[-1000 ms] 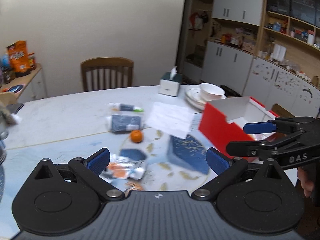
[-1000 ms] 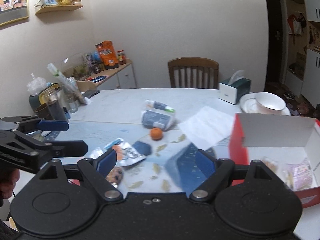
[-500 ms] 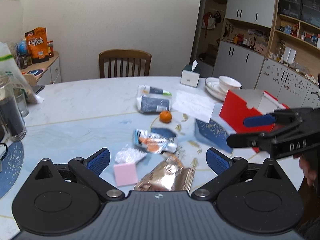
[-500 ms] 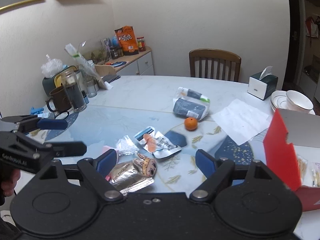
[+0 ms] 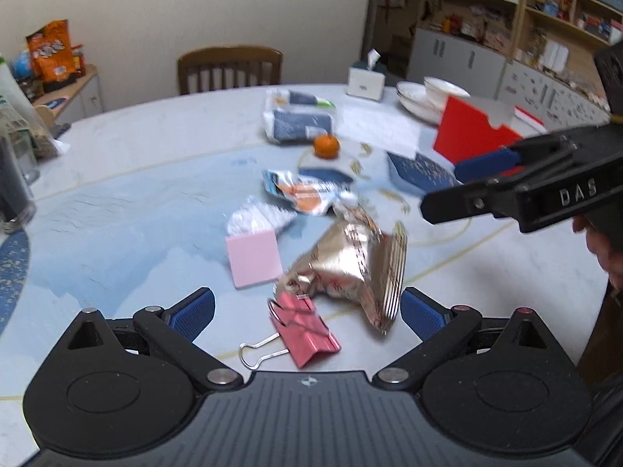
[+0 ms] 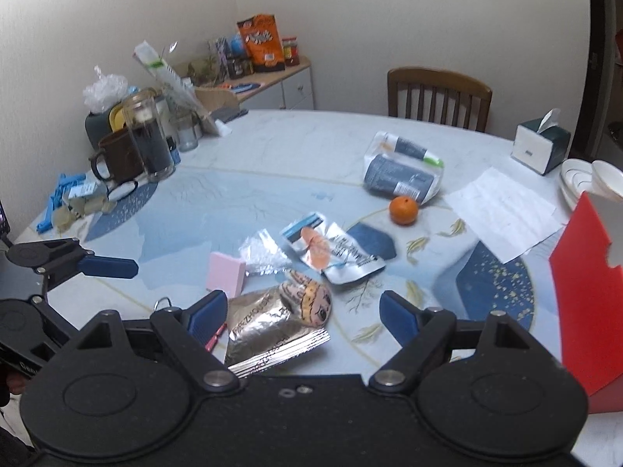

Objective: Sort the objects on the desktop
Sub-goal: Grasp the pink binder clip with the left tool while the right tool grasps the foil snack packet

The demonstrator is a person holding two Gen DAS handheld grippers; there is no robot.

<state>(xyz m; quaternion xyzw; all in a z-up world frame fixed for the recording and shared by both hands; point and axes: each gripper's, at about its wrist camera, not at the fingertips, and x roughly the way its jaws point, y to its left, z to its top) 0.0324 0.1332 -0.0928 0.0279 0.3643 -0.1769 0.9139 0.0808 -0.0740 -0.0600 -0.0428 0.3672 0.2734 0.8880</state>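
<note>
Both claws agape, empty; foil packet [image 5: 350, 264] lies between left claw [image 5: 307, 309] pads.

I see a big round table [image 6: 272, 144] with a blue and white top. A small orange [image 6: 403, 210] sits near the middle. Just behind the orange lies a clear bag [image 6: 401, 175]. In front of the orange are a silver packet [image 6: 331, 249], a pink pad [image 6: 226, 272], a gold bag [image 6: 272, 330] and a pink clip [image 5: 301, 327]. Right of the orange is white paper [image 6: 502, 210], then a red box [image 6: 588, 292].

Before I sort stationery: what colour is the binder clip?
Pink, with silver wire handles; left wrist view shows it best.
</note>
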